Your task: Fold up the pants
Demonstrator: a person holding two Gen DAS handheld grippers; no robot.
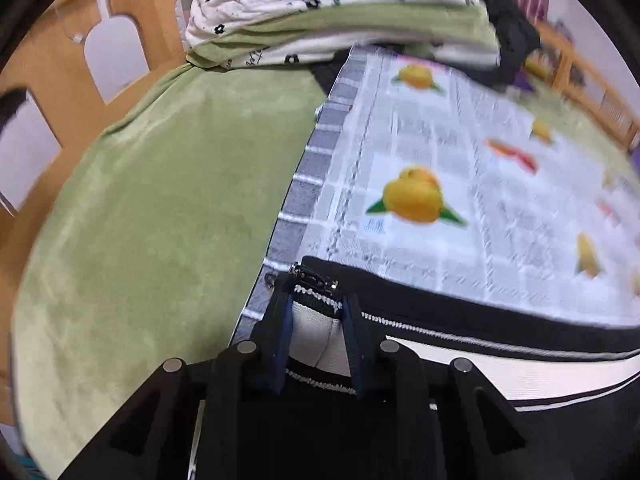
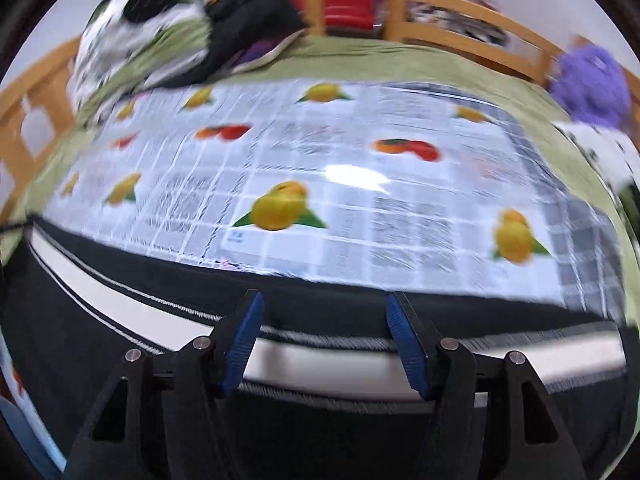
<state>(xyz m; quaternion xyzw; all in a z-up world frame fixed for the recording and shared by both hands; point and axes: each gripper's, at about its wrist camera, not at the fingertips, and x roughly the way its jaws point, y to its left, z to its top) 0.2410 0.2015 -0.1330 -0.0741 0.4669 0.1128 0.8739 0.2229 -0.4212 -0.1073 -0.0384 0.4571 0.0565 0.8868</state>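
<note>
Black pants (image 1: 500,320) with a white side stripe edged in zigzag stitching lie along the near edge of a fruit-print mat (image 1: 440,152). In the left wrist view, my left gripper (image 1: 316,294) is shut on the pants' end, with the white stripe and a zipper pull pinched between its dark blue pads. In the right wrist view, the same pants (image 2: 80,320) stretch across the bottom of the picture. My right gripper (image 2: 324,298) hovers over the stripe with its blue pads (image 2: 242,340) wide apart, gripping nothing. This view is motion-blurred.
The mat lies on a green bedsheet (image 1: 160,200) inside a wooden bed rail (image 1: 60,64). A heap of white flowered and green bedding (image 1: 320,8) with dark clothes sits at the far end. A purple plush toy (image 2: 592,84) rests at the far right by the rail.
</note>
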